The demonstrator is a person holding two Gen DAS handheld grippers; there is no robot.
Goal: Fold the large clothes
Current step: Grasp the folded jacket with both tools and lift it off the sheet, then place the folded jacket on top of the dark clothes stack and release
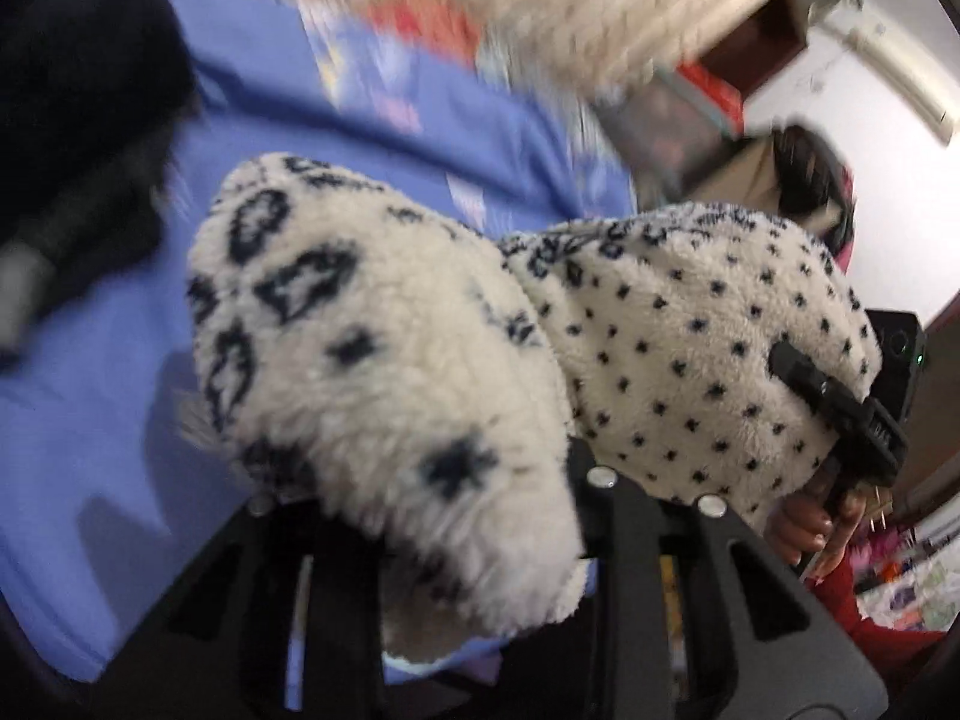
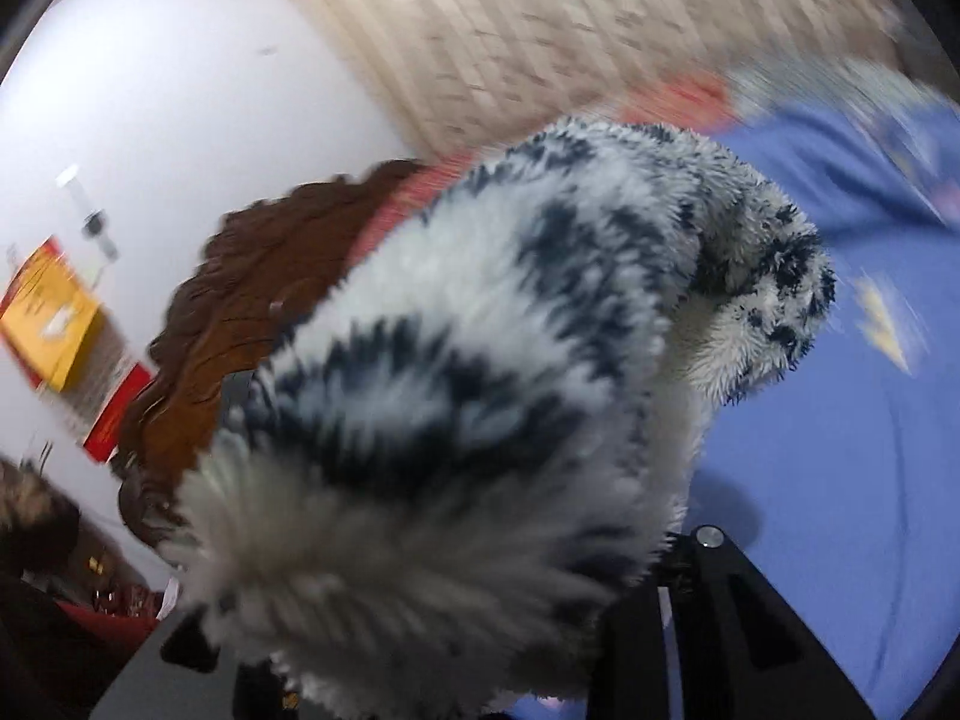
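Observation:
A white fleece garment (image 1: 384,372) with dark blue spots and patterns is bunched over my left gripper (image 1: 474,546), which is shut on it; the fingertips are buried in the pile. The same fleece (image 2: 456,396) covers my right gripper (image 2: 480,618) in the right wrist view, and its jaws are closed on the fabric. In the left wrist view my right gripper (image 1: 840,414) and the hand holding it show at the right, clamped on the garment's dotted part (image 1: 708,348). The garment hangs lifted above a blue bedsheet (image 1: 90,450).
The blue sheet (image 2: 840,450) has printed patches. A dark garment (image 1: 78,138) lies at the left on the bed. A carved brown headboard (image 2: 252,312), a white wall (image 2: 168,90) and a beige patterned blanket (image 1: 540,6) are behind. Clutter sits at the right (image 1: 900,588).

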